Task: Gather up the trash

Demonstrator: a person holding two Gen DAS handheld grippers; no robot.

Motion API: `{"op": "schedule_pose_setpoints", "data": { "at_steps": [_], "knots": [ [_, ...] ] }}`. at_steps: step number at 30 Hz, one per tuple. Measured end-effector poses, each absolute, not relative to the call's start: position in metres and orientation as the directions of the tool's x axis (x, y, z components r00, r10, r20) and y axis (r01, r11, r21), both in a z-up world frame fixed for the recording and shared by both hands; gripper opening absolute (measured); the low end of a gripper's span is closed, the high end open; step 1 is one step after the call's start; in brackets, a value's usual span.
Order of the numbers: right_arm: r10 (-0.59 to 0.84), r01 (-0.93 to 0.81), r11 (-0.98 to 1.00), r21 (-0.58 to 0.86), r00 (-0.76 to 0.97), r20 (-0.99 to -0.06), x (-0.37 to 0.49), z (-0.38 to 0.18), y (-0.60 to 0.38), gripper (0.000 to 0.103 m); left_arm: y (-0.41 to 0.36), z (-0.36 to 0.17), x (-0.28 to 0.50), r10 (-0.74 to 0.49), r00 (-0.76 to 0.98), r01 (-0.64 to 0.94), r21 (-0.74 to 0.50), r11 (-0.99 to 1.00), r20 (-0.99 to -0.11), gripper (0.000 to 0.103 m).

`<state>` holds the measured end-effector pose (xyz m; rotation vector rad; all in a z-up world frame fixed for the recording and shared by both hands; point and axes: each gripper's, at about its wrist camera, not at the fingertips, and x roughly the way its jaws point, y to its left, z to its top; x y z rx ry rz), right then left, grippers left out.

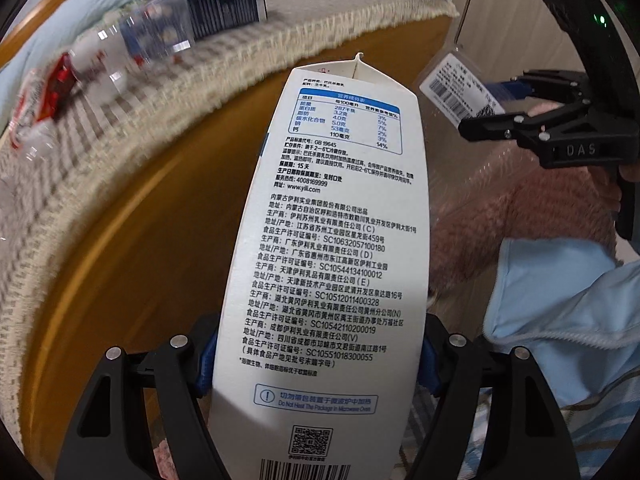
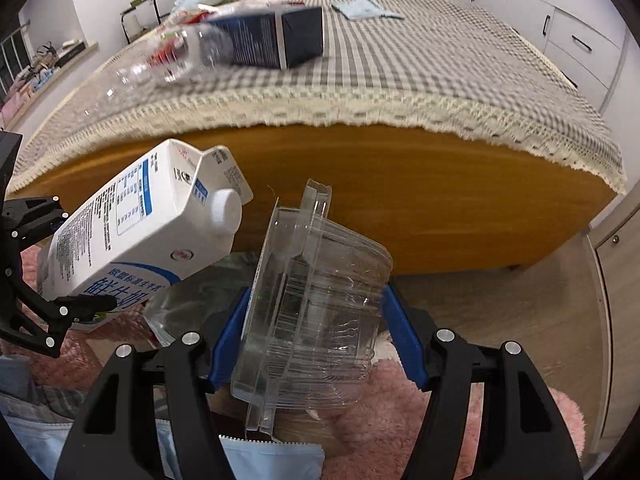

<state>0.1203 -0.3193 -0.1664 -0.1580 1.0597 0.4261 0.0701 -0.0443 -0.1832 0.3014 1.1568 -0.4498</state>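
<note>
Left wrist view: my left gripper [image 1: 316,364] clamps a white milk carton [image 1: 332,248] between its blue-padded fingers [image 1: 206,364], the printed side panel facing the lens and the gabled top pointing away, toward the wooden bed frame [image 1: 160,216]. My right gripper [image 2: 316,336] grips a clear plastic clamshell container [image 2: 316,312], its fingers [image 2: 230,332] pressed against both sides of the box; in the left wrist view that container's barcode label [image 1: 460,96] shows at upper right beside the right gripper's black body.

Right wrist view: the carton, screw cap [image 2: 226,210] uppermost, hangs tilted to the left of the clamshell, the two close together above a pink fluffy rug [image 2: 420,420] on the wooden floor [image 2: 540,300]. On the bed's checked cover [image 2: 400,72] lie a dark blue carton [image 2: 276,38] and, touching it, a clear plastic bottle [image 2: 188,54], both blurred, with a red-and-white wrapper [image 1: 44,96] beyond them.
</note>
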Motion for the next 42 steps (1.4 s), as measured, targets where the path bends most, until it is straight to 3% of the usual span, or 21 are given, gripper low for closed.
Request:
{"op": "schedule_pose_setpoints", "data": {
  "at_steps": [14,27,42],
  "knots": [
    [0.122,-0.365,0.931,-0.026,0.376,-0.918,0.129,-0.213,-0.311,0.064,-0.074,-0.251,0.095,-0.185,0.256,0.599,0.006,0.801,-0.949,0.072],
    [0.067,-0.288,0.957,-0.035,0.338,-0.939,0.152,-0.263,-0.318,0.064,-0.102,-0.339,0.128,-0.058,0.231,0.658,0.112,0.745,-0.971,0.072],
    [0.027,-0.224,0.974,-0.037,0.276,-0.961,0.185,-0.281,-0.323,0.064,-0.129,-0.404,0.136,0.027,0.224,0.74,0.188,0.645,-0.974,0.072]
  ]
}}
